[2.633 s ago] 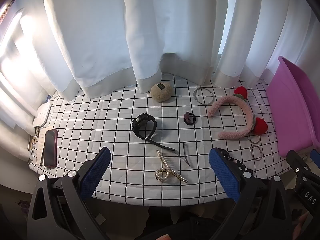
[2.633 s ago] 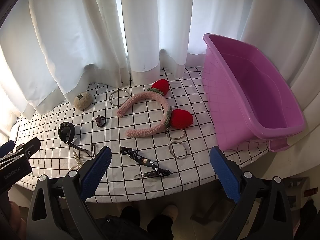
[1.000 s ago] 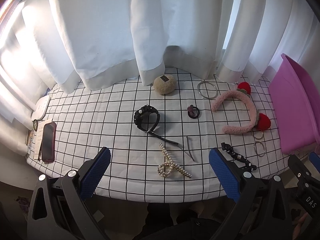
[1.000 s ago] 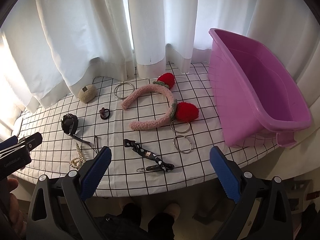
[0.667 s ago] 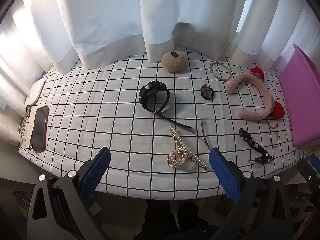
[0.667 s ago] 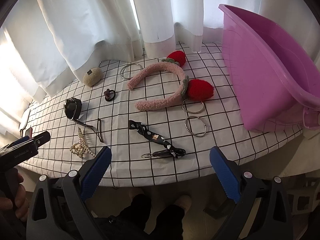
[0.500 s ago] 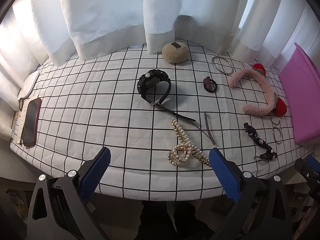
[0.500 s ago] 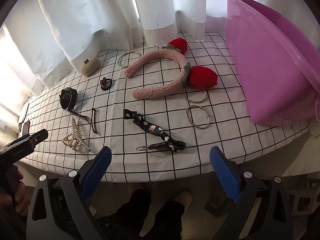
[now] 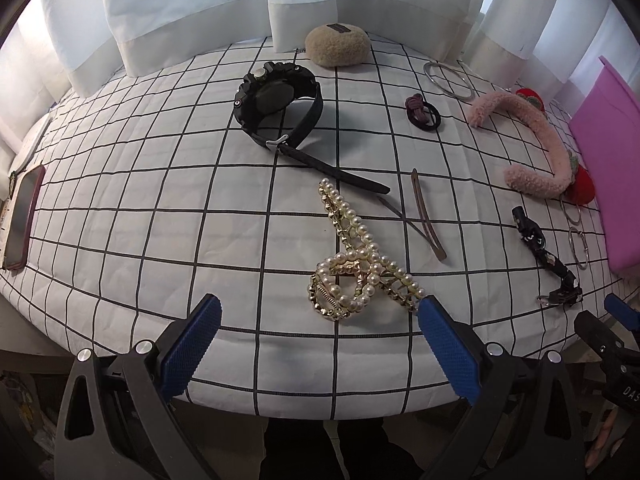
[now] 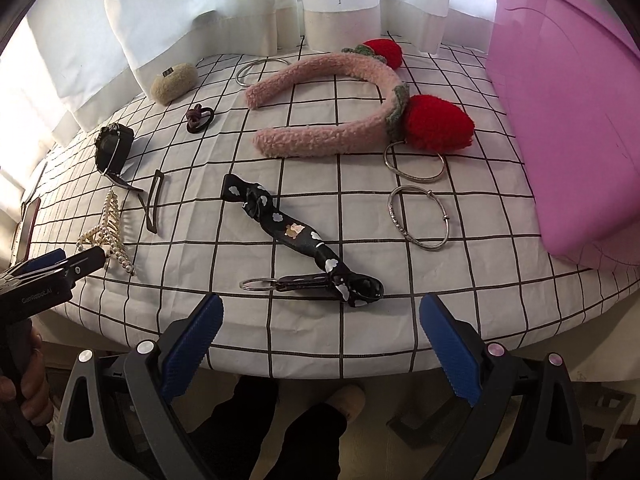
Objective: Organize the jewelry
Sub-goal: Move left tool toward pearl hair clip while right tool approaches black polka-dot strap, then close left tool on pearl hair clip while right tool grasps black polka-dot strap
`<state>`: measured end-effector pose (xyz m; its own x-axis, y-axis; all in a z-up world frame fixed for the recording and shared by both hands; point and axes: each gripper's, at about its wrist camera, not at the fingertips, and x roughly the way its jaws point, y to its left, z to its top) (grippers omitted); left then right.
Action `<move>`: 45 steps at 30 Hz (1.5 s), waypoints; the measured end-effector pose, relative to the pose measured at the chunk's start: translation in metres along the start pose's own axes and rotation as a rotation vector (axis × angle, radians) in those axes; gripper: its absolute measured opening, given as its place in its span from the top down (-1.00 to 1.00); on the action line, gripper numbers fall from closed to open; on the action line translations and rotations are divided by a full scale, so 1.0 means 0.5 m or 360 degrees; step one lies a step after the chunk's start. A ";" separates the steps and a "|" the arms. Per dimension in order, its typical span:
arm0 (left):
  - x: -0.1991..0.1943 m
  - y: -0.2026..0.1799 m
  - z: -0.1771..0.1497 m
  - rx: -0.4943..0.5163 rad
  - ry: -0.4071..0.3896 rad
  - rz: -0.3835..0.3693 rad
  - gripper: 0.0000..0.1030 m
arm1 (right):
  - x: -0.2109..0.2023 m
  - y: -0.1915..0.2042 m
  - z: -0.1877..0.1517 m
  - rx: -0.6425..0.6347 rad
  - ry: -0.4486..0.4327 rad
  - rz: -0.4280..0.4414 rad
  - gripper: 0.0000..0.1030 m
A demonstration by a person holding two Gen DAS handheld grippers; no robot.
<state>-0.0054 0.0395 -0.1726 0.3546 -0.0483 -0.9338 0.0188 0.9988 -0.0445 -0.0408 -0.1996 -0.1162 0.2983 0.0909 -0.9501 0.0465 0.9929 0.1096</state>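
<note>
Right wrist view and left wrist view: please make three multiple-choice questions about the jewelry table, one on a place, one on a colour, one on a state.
1. Where does the pearl clip lie?
A. in the tub
B. on the cloth before the left gripper
C. on the headband

2. What colour is the tub?
A. green
B. white
C. purple

3. How does the right gripper stand?
A. open, holding nothing
B. shut on a bangle
C. shut on the watch

Answers:
1 B, the clip rests on the checked cloth just ahead of the left jaws.
2 C, its wall at the right edge is purple.
3 A, the blue pads stand wide apart, with only cloth between them.
</note>
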 end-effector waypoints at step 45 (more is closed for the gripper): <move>0.053 -0.032 -0.044 0.0020 -0.0509 0.0068 -0.85 | 0.095 0.018 0.005 -0.0577 -0.0195 0.0099 -0.84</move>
<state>-0.0168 0.0220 -0.2046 0.6313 -0.0064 -0.7755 0.0085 1.0000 -0.0013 -0.0236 -0.1866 -0.1594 0.4029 0.1635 -0.9005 -0.3086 0.9506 0.0345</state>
